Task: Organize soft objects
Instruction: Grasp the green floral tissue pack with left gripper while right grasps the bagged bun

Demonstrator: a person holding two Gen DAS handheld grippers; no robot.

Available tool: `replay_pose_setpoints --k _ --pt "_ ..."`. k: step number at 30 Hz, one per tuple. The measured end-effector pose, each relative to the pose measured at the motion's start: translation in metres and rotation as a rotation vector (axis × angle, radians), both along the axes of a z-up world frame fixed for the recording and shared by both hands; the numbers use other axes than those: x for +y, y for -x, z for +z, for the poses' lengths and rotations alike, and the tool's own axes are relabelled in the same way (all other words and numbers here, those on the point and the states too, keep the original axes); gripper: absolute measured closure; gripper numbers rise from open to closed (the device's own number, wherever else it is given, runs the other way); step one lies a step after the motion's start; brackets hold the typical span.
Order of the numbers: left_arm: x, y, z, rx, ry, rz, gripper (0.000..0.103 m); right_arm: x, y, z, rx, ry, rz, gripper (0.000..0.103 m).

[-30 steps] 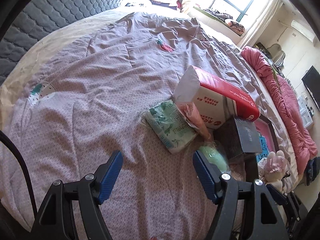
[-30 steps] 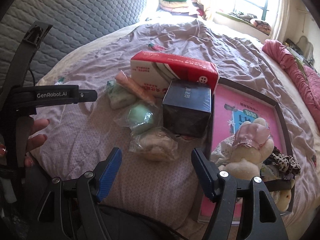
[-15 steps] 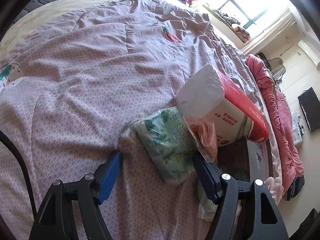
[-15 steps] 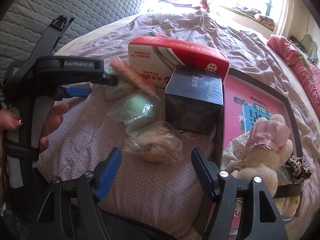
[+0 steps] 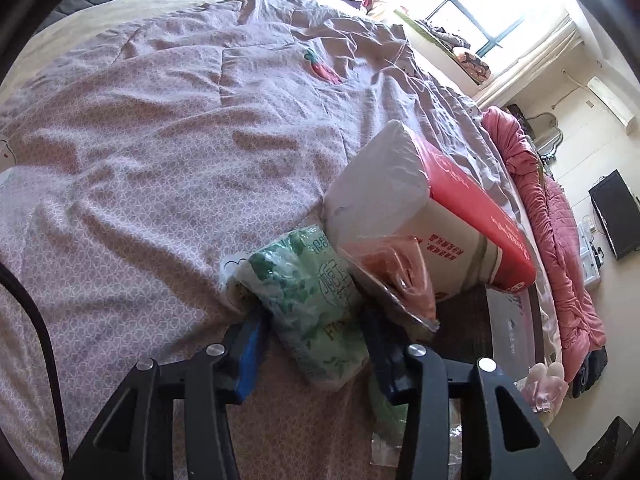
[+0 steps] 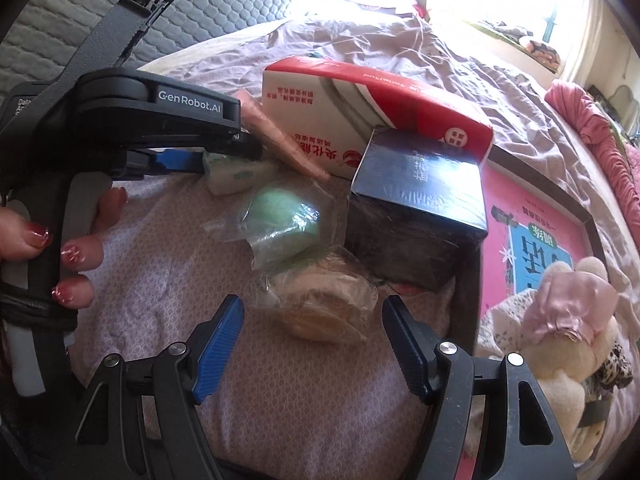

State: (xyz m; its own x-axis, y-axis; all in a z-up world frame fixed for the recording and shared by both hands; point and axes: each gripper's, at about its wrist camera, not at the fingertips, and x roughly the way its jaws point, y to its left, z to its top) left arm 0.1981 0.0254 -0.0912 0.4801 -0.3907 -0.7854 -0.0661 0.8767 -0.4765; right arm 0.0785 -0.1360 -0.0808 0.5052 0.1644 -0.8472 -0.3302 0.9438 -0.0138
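Note:
A green-and-white tissue pack [image 5: 308, 300] lies on the purple bedspread, and my left gripper [image 5: 314, 344] has its blue pads on both sides of it, closed against it. In the right wrist view the same pack [image 6: 234, 174] shows between the left gripper's fingers. My right gripper [image 6: 312, 348] is open, just in front of a bagged beige puff [image 6: 324, 304]. A bagged green puff [image 6: 284, 224] and a bagged pink item [image 6: 280, 136] lie beside it. A red-and-white tissue box [image 6: 360, 116] stands behind them.
A dark blue box [image 6: 420, 208] sits next to a framed pink board [image 6: 536, 216] holding a plush toy [image 6: 568, 320]. A pink quilt [image 5: 560, 232] lies along the bed's right side. A grey quilted headboard [image 6: 120, 12] is at the back left.
My left gripper moved forward onto the green tissue pack and closed around it. My right gripper moved slightly closer to the beige puff and stayed open.

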Motion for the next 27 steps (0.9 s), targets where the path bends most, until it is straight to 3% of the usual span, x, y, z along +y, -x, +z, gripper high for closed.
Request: replay_pose_setpoints --k 3,6,9,15,27 --pt "0.000 0.001 0.001 -0.015 0.018 -0.005 0.071 -0.004 -0.003 -0.001 0.001 -0.038 -0.003 0.030" --pt "0.003 0.006 0.002 -0.022 0.039 -0.004 0.075 -0.009 -0.003 0.001 -0.005 -0.084 -0.006 0.037" --pt "0.008 0.017 0.007 -0.030 0.044 -0.005 0.076 -0.016 -0.002 0.004 -0.007 -0.126 -0.014 0.043" --pt "0.014 0.046 0.018 -0.022 0.004 -0.006 0.076 -0.029 0.010 0.021 -0.040 -0.196 -0.042 0.043" --pt "0.014 0.088 0.071 -0.137 -0.076 -0.021 0.076 -0.047 0.039 0.053 -0.115 -0.240 -0.065 0.043"
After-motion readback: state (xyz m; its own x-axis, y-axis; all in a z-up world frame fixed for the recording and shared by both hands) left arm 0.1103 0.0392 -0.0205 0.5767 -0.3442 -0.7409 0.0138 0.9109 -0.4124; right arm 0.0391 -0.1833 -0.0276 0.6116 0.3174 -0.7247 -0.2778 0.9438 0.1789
